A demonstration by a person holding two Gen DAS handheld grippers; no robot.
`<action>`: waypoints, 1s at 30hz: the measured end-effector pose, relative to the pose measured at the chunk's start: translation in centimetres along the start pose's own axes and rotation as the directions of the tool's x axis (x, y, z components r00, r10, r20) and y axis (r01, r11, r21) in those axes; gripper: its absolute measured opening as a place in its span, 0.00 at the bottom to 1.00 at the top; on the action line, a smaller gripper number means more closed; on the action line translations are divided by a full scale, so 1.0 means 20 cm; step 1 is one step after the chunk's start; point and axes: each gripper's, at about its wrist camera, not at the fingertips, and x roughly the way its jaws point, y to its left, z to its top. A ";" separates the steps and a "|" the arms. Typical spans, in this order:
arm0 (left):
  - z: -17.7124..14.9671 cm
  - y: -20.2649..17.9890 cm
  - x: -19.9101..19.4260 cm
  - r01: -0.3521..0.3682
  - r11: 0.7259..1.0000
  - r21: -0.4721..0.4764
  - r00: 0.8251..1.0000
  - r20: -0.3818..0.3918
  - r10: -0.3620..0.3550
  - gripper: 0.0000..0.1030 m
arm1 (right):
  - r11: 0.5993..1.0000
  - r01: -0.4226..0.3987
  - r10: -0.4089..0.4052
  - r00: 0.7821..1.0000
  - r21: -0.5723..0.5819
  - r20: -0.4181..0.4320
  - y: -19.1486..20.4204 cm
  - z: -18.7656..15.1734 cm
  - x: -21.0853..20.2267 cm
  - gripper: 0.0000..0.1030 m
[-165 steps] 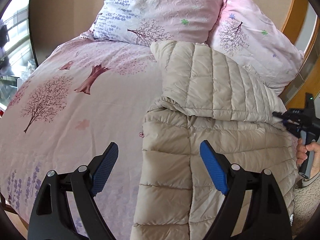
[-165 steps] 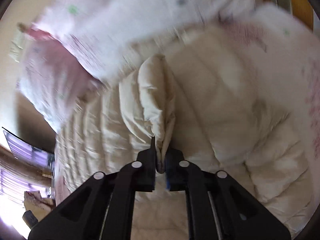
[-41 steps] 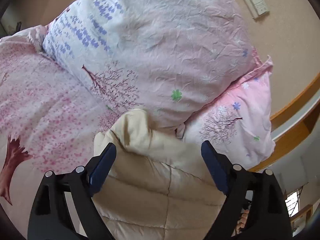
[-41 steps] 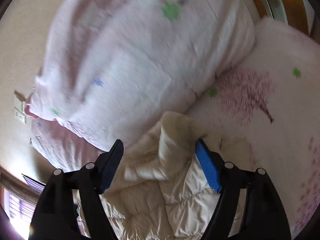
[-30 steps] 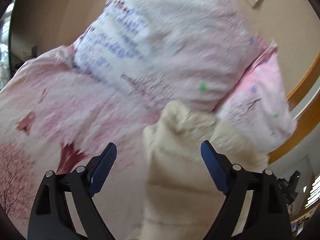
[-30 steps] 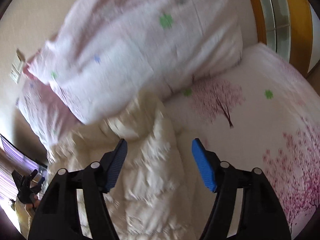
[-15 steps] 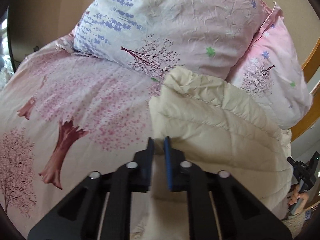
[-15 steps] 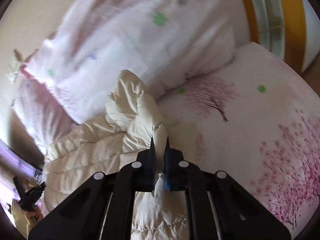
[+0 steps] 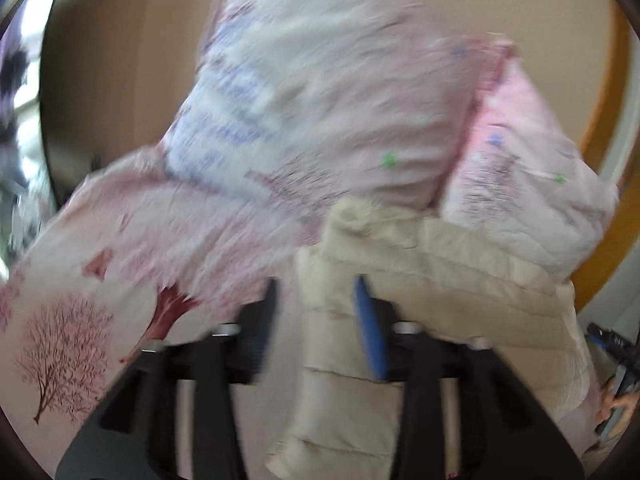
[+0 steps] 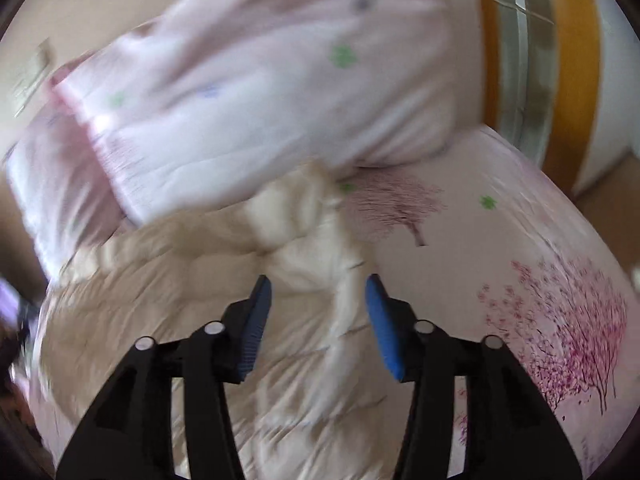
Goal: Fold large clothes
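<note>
A cream quilted puffer jacket [image 9: 440, 272] lies on the bed, its top end against the pillows. In the left wrist view my left gripper [image 9: 318, 304] hovers over the jacket's left edge. Its jaws are opening; the edge of the jacket sits between them and the blue pads are off the fabric. In the right wrist view the jacket [image 10: 160, 300] shows a bunched ridge running up toward the pillows. My right gripper [image 10: 318, 284] straddles that ridge. Its jaws are opening too, with a gap on both sides of the fabric. Both views are motion-blurred.
A pink bedspread [image 9: 120, 240] printed with trees covers the bed. Two large pillows [image 9: 320, 100] lean on the wall behind the jacket. A wooden frame [image 10: 572, 60] stands at the bed's far side. A person's hand [image 9: 616, 404] shows at the right edge.
Half a second ago both grippers were pinched shut on jacket fabric. Both have now let go and their jaws stand apart. Both have also drawn back a little.
</note>
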 end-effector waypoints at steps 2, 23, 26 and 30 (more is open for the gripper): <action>-0.02 -0.11 0.02 0.040 0.996 0.075 0.999 -0.027 -0.038 0.51 | 0.999 -0.012 0.011 0.999 -0.032 -0.034 0.04 -0.03 0.02 0.36; -0.23 -0.11 0.23 -0.018 0.997 0.080 0.974 -0.225 0.035 0.52 | 0.988 0.095 -0.112 0.985 -0.125 -0.135 0.15 -0.08 0.23 0.38; -0.24 -0.08 0.27 -0.025 0.998 0.062 0.966 -0.255 0.040 0.52 | 0.990 0.109 -0.122 0.978 -0.087 -0.171 0.09 -0.12 0.25 0.37; -0.26 -0.10 0.30 -0.024 0.997 0.073 0.963 -0.266 0.042 0.53 | 0.992 0.103 -0.116 0.967 -0.070 -0.225 0.05 -0.12 0.33 0.36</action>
